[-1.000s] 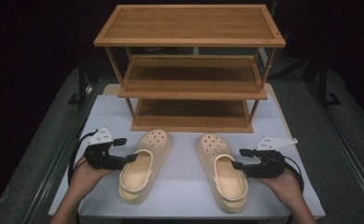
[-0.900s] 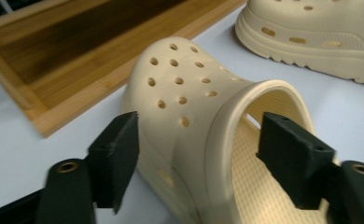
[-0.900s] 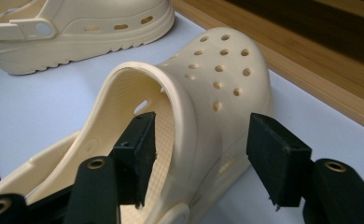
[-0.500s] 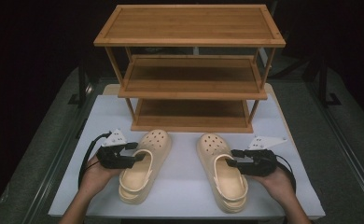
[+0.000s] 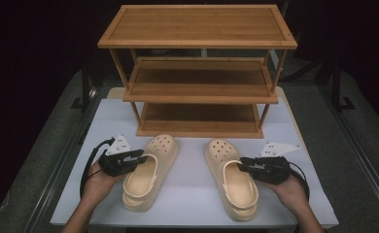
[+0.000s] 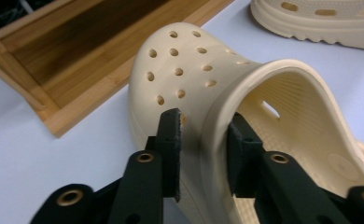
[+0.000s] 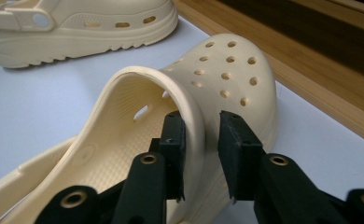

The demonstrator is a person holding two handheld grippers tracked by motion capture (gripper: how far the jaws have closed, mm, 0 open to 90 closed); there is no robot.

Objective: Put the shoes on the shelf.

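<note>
Two cream clogs lie side by side on the white tabletop, toes toward a wooden shoe rack. My left gripper comes in from the left of the left clog. In the left gripper view its jaws have just been closing and now pinch the left clog by the side wall, one pad outside and one inside, with my left gripper shut on it. My right gripper holds the right clog the same way. In the right gripper view the just-closed jaws of my right gripper clamp the right clog's wall.
The three-tier rack stands at the back of the table, its bottom shelf just beyond the clogs' toes. Dark floor and metal rails flank the table. A person's hands hold both grippers near the front edge.
Both grippers have moved inward from beside the clogs onto their side walls, and the jaws have closed on them. The clogs lie where they were.
</note>
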